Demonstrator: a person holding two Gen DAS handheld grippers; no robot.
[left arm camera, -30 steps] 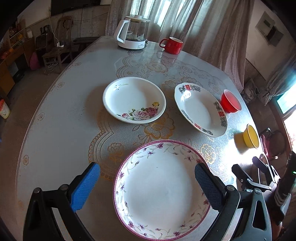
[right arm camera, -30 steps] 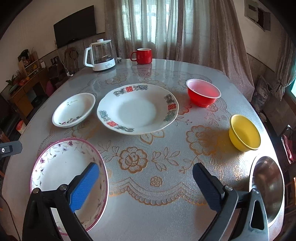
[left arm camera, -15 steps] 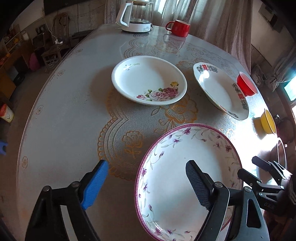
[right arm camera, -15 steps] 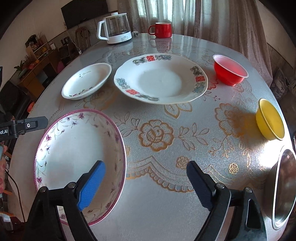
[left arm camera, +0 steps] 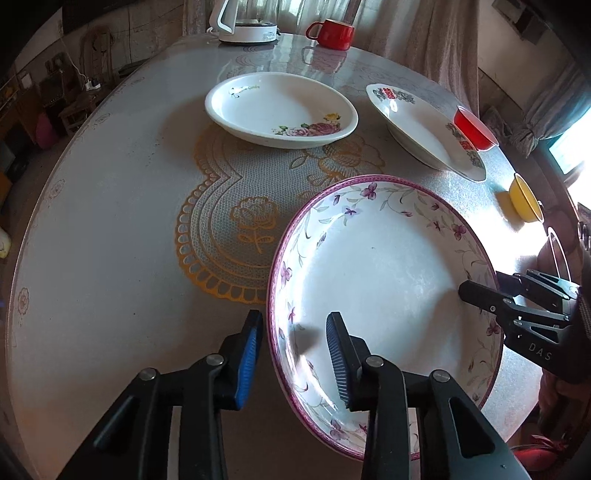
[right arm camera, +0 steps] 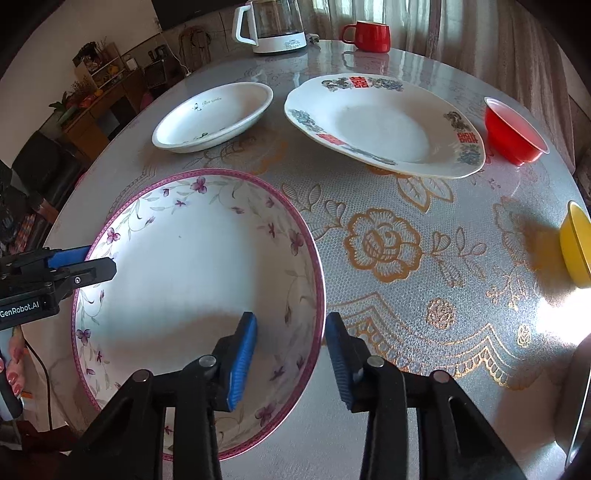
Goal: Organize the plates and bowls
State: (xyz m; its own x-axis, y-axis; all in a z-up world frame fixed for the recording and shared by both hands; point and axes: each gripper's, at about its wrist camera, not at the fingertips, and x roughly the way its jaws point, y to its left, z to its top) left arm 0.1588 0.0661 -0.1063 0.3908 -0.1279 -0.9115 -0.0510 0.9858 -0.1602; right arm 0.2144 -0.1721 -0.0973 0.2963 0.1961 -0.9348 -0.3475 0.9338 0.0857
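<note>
A purple-rimmed flowered plate (left arm camera: 376, 266) (right arm camera: 195, 266) lies on the table's near side. My left gripper (left arm camera: 293, 319) straddles its left rim, blue pad outside and black finger inside. Its jaws are closing, with a gap still showing on each side of the rim. My right gripper (right arm camera: 291, 317) straddles the opposite rim the same way, jaws closing and pads not pressing. Each gripper also shows in the other's view: the right gripper (left arm camera: 517, 306), the left gripper (right arm camera: 85, 264). Farther back lie a rose plate (left arm camera: 280, 110) (right arm camera: 214, 118) and a plate with red characters (left arm camera: 424, 129) (right arm camera: 384, 122).
A red bowl (right arm camera: 513, 129) and a yellow bowl (right arm camera: 576, 243) stand toward the right edge, with a steel bowl (right arm camera: 580, 406) at the near right corner. A kettle (right arm camera: 273, 26) and a red mug (right arm camera: 369, 35) stand at the far edge. A lace-patterned cover (right arm camera: 384, 243) spans the round table.
Both grippers came down onto the purple-rimmed plate from either side. Their jaws went from wide apart to narrow, and the rim now sits between each pair of fingers.
</note>
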